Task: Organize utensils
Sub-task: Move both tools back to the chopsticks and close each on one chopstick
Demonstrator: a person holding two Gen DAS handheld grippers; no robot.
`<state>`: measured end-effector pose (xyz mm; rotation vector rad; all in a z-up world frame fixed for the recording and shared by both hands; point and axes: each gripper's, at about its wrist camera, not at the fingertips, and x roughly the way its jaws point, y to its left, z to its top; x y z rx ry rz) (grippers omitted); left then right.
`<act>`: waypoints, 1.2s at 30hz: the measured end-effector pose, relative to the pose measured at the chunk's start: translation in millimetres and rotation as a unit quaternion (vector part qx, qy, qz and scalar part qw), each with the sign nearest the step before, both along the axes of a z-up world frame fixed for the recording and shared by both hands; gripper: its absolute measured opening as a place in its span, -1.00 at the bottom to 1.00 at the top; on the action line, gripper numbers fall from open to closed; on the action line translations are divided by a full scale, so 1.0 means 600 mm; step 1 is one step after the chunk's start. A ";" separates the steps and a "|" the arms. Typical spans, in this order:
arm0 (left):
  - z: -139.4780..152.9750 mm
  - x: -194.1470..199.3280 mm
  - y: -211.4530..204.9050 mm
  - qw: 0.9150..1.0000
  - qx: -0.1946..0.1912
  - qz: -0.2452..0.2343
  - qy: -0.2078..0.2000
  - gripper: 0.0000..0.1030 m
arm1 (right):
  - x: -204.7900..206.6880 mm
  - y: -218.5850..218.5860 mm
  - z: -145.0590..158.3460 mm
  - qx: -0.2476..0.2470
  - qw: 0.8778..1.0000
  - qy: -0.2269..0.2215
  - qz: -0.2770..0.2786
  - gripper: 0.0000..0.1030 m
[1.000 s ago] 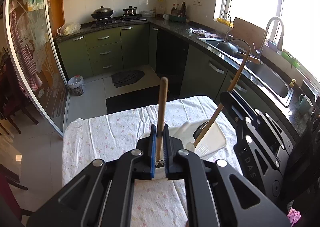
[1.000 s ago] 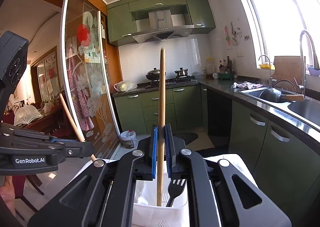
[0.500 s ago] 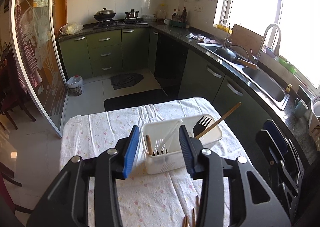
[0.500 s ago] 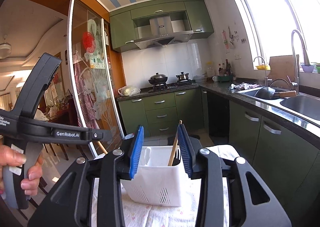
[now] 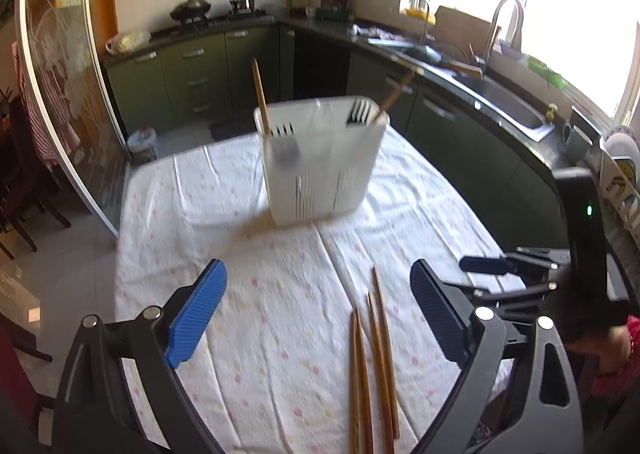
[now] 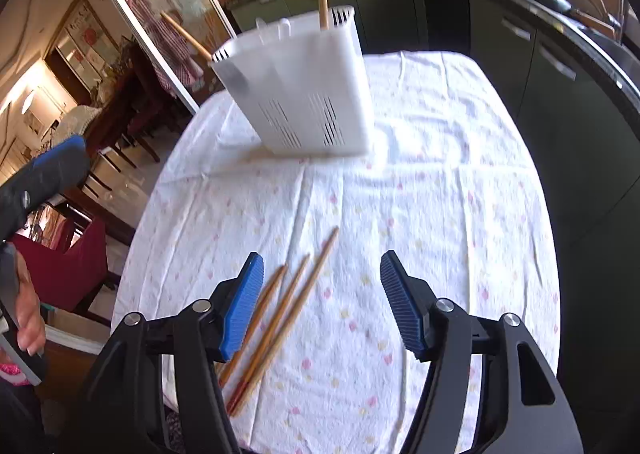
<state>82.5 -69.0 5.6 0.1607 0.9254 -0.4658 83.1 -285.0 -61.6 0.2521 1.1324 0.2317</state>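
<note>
A white slotted utensil holder [image 5: 322,157] stands at the far middle of the table; it also shows in the right wrist view [image 6: 296,89]. Wooden sticks [image 5: 259,91] and black forks [image 5: 360,111] stand in it. Several wooden chopsticks [image 5: 370,358] lie on the cloth at the near edge, seen too in the right wrist view [image 6: 276,318]. My left gripper [image 5: 316,314] is open and empty above the cloth, left of the chopsticks. My right gripper [image 6: 322,302] is open and empty just right of them.
A white flowered tablecloth [image 5: 248,254] covers the table. Green kitchen cabinets [image 5: 192,77] and a counter with a sink [image 5: 504,101] run behind and to the right. A glass sliding door [image 5: 60,93] stands on the left.
Both grippers let go of the wooden sticks, which now stand in the holder. Both opened wide and drew back toward the near edge, where the loose chopsticks came into view.
</note>
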 end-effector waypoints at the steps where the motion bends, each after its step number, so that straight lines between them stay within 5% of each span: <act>1: -0.037 0.000 -0.005 0.998 0.012 -0.011 0.053 0.26 | 0.004 0.001 -0.015 0.006 1.000 0.031 0.002 -0.09; 4: -0.142 0.011 -0.006 0.976 0.028 -0.003 0.217 -0.14 | 0.014 0.013 -0.058 0.004 0.995 0.095 0.007 -0.24; 6: -0.185 0.015 -0.006 0.964 0.043 0.007 0.262 -0.15 | 0.022 0.021 -0.078 -0.008 0.993 0.117 0.005 -0.39; 10: -0.211 0.025 -0.014 0.960 0.064 0.022 0.271 -0.14 | 0.046 0.041 -0.099 -0.006 0.987 0.158 0.008 -0.45; 16: -0.224 0.042 -0.035 0.951 0.076 0.020 0.299 -0.14 | 0.047 0.034 -0.102 -0.022 0.987 0.157 0.005 -0.45; 25: -0.226 0.038 -0.068 0.950 0.121 -0.006 0.288 -0.12 | 0.041 -0.006 -0.084 -0.019 0.988 0.152 -0.006 -0.45; 32: -0.227 0.038 -0.078 0.948 0.144 -0.008 0.283 -0.25 | 0.042 0.020 -0.094 -0.030 0.985 0.167 0.014 -0.45; 36: -0.225 0.047 -0.059 0.945 0.133 -0.002 0.299 -0.67 | 0.049 0.038 -0.102 -0.027 0.983 0.179 0.017 -0.45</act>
